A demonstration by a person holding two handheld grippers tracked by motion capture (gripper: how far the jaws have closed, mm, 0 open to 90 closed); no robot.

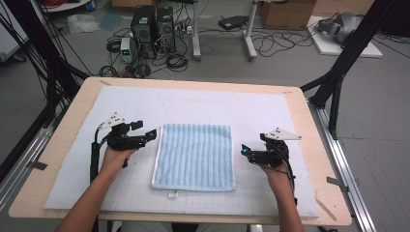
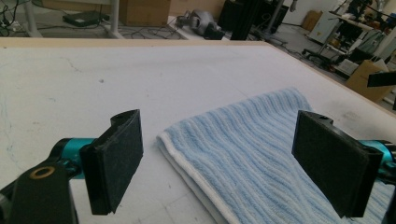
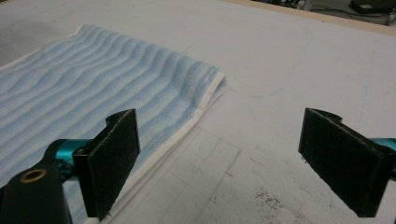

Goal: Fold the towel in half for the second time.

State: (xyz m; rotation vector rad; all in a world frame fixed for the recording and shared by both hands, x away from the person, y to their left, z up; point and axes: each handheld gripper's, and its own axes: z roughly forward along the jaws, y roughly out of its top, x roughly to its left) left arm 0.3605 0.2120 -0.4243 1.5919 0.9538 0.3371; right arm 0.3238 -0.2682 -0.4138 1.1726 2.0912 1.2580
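Surface: wooden table (image 1: 309, 145) topped by a white mat (image 1: 203, 104) with a faint printed grid; grey floor beyond it.
Towel: folded light-blue striped towel (image 1: 195, 155) lying flat at the middle of the mat, white hem along its left and near edges, its layers stacked at the edges as the left gripper view (image 2: 252, 154) and the right gripper view (image 3: 93, 88) show.
Towel tag: small white tag (image 1: 172, 195) on the mat just past the towel's near edge.
Left gripper: left gripper (image 1: 151, 134) just beside the towel's far left corner, jaws spread wide with nothing between the pads; in its own view (image 2: 219, 163) one pad stands over bare mat and the other over the towel, so the jaws straddle the hem without pressing it.
Right gripper: right gripper (image 1: 244, 150) just beside the towel's right edge, jaws released and empty; in its own view (image 3: 219, 163) one pad stands over the towel's hem and the other over bare mat.
Hands: each forearm comes in from the near side of the towel, one on either side of it.
Background: two black computer towers (image 1: 153, 24) with tangled cables on the floor well beyond the towel's far edge; cardboard box (image 1: 287, 12) farther right; black frame legs (image 1: 338, 77) off the table's right far corner.
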